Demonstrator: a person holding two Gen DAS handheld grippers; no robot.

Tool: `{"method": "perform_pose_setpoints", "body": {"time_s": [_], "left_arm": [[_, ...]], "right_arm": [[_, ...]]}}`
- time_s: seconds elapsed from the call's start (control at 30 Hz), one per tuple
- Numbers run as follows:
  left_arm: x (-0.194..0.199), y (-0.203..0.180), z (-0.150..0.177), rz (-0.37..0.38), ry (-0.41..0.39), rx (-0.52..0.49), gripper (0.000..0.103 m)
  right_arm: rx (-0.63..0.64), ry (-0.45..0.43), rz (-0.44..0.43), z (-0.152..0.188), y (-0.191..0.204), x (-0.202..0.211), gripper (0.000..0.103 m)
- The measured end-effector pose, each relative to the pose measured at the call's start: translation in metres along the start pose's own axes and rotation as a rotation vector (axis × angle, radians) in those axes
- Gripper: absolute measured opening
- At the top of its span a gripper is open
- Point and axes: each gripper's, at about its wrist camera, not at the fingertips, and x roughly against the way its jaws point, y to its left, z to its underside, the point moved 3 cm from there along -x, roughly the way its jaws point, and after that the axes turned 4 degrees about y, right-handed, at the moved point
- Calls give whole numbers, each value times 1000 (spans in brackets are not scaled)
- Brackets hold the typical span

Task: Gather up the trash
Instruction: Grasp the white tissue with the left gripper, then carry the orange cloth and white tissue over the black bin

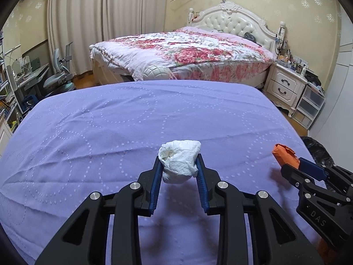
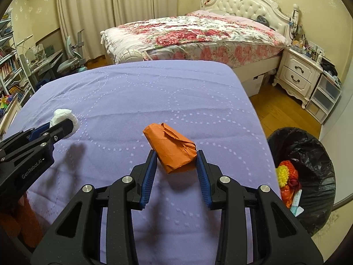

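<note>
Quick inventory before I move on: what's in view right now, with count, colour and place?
tissue wad: 1, white, clamped in left gripper above the purple cloth
paper wad: 1, orange, clamped in right gripper
purple cloth: 1, covers the near surface
trash bin: 1, black liner, on floor at right, colourful scraps inside
bed: 1, floral cover, behind
nightstand: 1, white, beside bed
left gripper: 1, black, blue pads
right gripper: 1, black, blue pads

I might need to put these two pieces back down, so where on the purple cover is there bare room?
Nearly all of the purple cover is bare: the whole stretch beyond both claws to its far edge. The left claw grips the white tissue wad, the right claw the orange paper. It is crowded only off the right edge, where the black-lined bin stands.
</note>
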Motion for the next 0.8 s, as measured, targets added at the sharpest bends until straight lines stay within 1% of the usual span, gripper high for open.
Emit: {"method": "perform_pose_setpoints", "body": {"time_s": [0.2, 0.37, 0.63, 0.7, 0.8], "left_arm": [[17, -29, 2, 40, -39, -43, 30], [27, -62, 0, 79, -73, -83, 30], [33, -132, -5, 154, -118, -178, 31], [32, -150, -5, 175, -121, -197, 31], [28, -176, -7, 210, -117, -221, 31]], "right_arm": [[-41, -28, 48, 13, -26, 23, 35], [-93, -49, 115, 23, -61, 39, 35], [-189, -88, 225, 35, -125, 61, 35], [-208, -94, 259, 38, -140, 64, 35], [-242, -100, 284, 42, -160, 67, 35]]}}
